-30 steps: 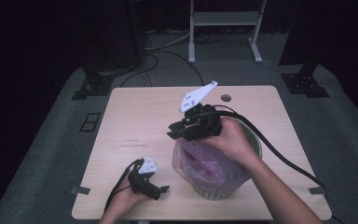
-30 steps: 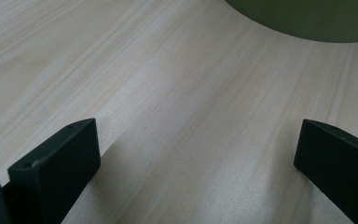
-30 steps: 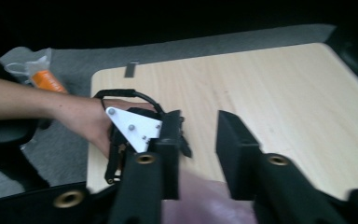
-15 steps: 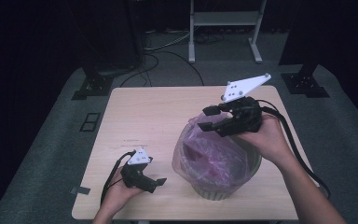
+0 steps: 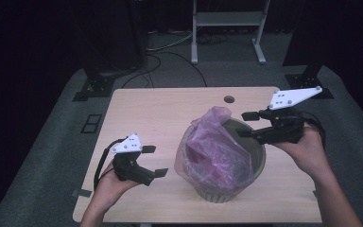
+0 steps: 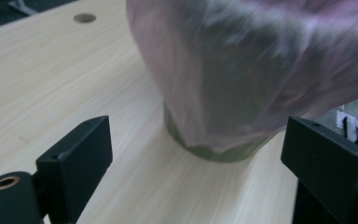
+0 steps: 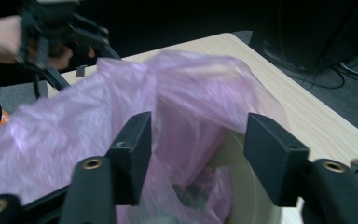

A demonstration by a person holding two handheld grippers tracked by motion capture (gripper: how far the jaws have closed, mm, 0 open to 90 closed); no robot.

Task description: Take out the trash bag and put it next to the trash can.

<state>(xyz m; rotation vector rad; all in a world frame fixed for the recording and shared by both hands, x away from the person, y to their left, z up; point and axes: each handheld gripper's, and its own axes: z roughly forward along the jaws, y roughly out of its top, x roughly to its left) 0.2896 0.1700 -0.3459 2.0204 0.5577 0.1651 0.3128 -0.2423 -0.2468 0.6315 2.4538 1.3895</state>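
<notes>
Gaping, empty: both tongs, L [image 5: 155,161] & R [image 5: 246,125], just opening, by pink bag [image 5: 215,151] in bin [image 5: 257,153]; pale wood table [image 5: 160,113], dark carpeted rm.

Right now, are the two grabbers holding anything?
Left gripper: open, holding nothing.
Right gripper: open, just widened, nothing held, beside the pink bag.

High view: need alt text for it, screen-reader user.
A pink plastic bag sits partly fitted in a round bin on a wooden table. The right tool hovers open at the bin's far right rim, holding nothing; the left tool, also open, hangs left of the bin.
</notes>
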